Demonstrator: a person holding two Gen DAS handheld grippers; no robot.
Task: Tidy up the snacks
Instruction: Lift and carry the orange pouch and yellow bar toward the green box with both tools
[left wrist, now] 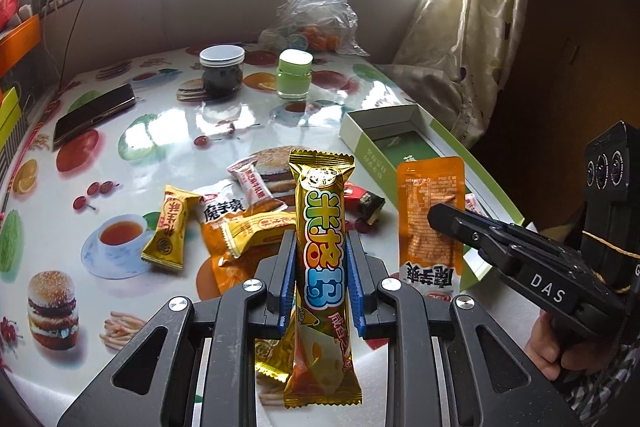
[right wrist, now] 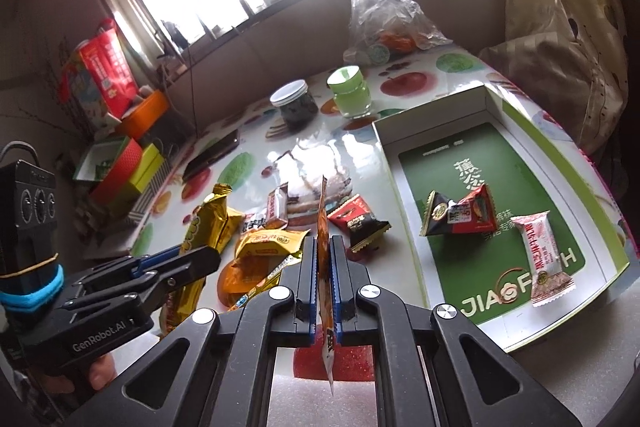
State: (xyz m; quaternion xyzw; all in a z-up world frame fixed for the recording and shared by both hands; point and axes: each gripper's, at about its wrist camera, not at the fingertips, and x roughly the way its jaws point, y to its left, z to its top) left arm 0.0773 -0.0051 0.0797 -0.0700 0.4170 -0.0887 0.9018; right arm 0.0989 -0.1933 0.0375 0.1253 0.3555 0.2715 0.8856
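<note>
Your left gripper (left wrist: 320,247) is clamped on the gold bar (left wrist: 322,227), a long gold wrapper with coloured lettering that stands upright between the blue pads, its top end well above the fingertips and its bottom end hanging below them, clear of the table (left wrist: 168,131). Your right gripper (right wrist: 323,251) has its jaws pressed together on the orange pouch (right wrist: 323,227); from its own camera you see the pouch edge-on as a thin strip between the pads, while the left camera shows its flat printed face (left wrist: 430,219) held up beside the box. The box (right wrist: 432,115) lies open at the table's right side, green inside with white walls, and holds two snacks: a red-and-black pack (right wrist: 460,217) near the middle and a pink-and-white pack (right wrist: 540,259) just to its right, the two apart from each other. On the table left of the box sits the loose pile: a small gold pack (left wrist: 170,227), a white pack (left wrist: 222,207), a yellow pack (left wrist: 256,231) on an orange one, a pink-and-white pack (left wrist: 252,179), and a red-and-black pack (left wrist: 366,203) nearest the box. Farther back stand a dark jar (left wrist: 222,71) with a white lid and a green jar (left wrist: 294,75), side by side but apart, with a phone (left wrist: 94,115) to their left and a clear plastic bag (left wrist: 316,11) behind them.
</note>
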